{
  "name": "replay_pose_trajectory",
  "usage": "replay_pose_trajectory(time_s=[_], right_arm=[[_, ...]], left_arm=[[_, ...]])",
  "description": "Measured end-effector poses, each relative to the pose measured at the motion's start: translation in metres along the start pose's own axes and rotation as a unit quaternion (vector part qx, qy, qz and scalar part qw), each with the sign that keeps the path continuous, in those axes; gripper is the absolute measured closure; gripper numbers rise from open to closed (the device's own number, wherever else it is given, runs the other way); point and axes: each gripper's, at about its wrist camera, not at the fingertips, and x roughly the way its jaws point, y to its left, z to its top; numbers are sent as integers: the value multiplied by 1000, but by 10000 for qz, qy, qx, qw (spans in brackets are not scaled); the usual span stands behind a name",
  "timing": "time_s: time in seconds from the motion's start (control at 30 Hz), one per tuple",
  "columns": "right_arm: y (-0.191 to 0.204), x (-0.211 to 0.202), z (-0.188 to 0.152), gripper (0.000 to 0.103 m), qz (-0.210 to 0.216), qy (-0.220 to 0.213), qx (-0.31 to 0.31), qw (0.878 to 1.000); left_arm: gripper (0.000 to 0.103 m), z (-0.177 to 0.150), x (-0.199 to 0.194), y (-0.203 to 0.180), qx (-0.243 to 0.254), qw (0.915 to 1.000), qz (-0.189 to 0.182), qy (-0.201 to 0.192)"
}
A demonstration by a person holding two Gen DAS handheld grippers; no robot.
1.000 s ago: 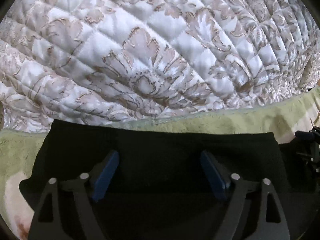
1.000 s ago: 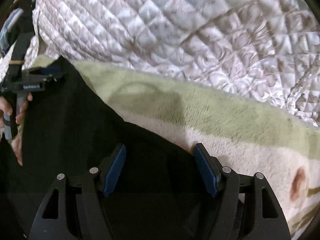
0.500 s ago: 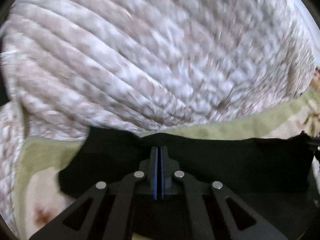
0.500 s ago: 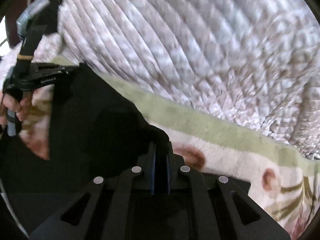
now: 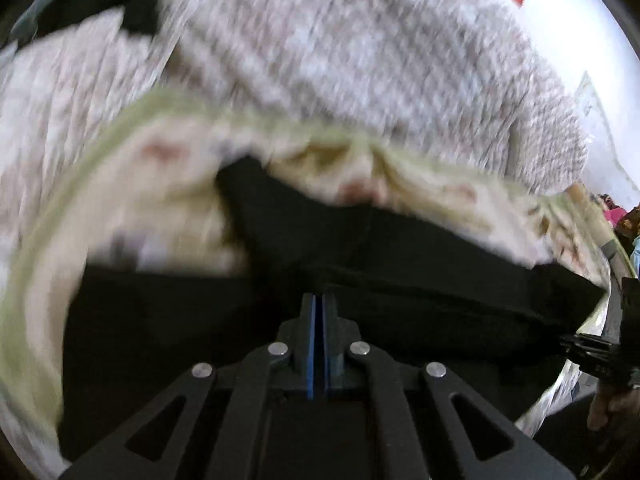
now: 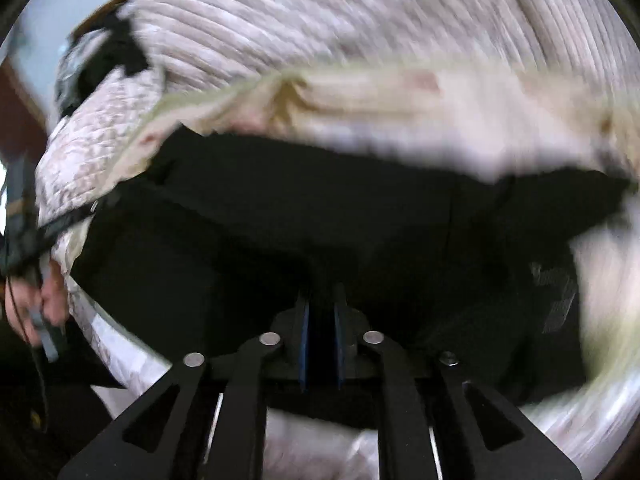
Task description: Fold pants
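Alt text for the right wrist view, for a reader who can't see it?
The right gripper is clamped on black pants, which are spread over a cream blanket on a quilt. At far left a hand holds the left gripper. The picture is motion-blurred.

We see our left tool [image 5: 319, 312] with its two blue pads pressed together, and black cloth is pinched between them. Our right tool [image 6: 320, 312] has a narrow gap between its pads, also filled with black cloth; its jaws have just opened a little. Both tools point downward. Our left hand [image 6: 36, 312] grips its handle.
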Motion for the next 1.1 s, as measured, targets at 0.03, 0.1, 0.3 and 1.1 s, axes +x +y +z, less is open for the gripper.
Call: replay_pose_trajectory(time_s=[0.03,0.1,0.3,1.1], right_arm=[[-4,1,-7,82,32,-14,149,9999],[-5,-10,-19,75,119,-291,365,9988],[-22,-33,-35,51,608,-854,1324,9856],[-101,-65,-66,51,-279,-1577,3282,9309]], left_arm=[[99,-10,0,2,5,9998,39,169],[99,-16,-5,8,-75,9997,39,227],[82,3,-32,-4,132,9996,47,-255],[100,32,22,-33,686,9922,711,-755]])
